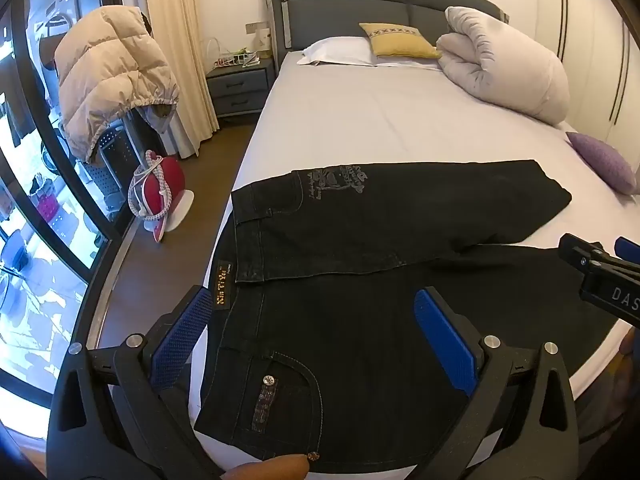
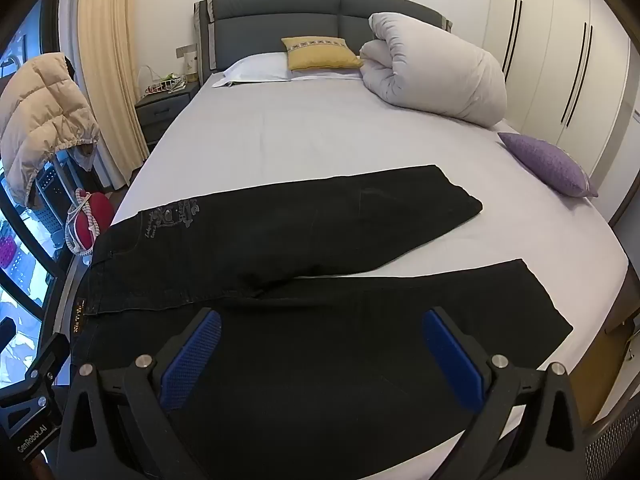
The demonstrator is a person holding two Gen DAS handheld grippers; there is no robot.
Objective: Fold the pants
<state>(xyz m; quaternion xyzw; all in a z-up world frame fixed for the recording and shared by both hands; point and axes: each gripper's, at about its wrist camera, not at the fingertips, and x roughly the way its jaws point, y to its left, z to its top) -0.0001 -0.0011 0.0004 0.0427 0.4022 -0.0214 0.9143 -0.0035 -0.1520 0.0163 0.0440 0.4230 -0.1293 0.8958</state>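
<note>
Black jeans point(image 1: 360, 264) lie flat across the near end of the bed, waistband to the left, both legs stretching right. The far leg point(image 2: 360, 208) carries a grey print near the hip; the near leg point(image 2: 440, 304) ends by the bed's right edge. My left gripper point(image 1: 316, 320) hovers open over the waistband and back pocket, blue pads wide apart, nothing between them. My right gripper point(image 2: 322, 336) hovers open over the near leg's thigh, holding nothing. The right gripper's body point(image 1: 600, 276) shows at the right edge of the left wrist view.
The bed sheet point(image 2: 320, 132) is pale grey. A rolled duvet point(image 2: 436, 80), a yellow cushion point(image 2: 320, 54) and a white pillow point(image 2: 256, 68) lie near the headboard; a purple cushion point(image 2: 548, 164) lies right. Left of the bed stand a nightstand point(image 1: 240, 84), a puffer jacket point(image 1: 108, 76) and a red iron point(image 1: 164, 192).
</note>
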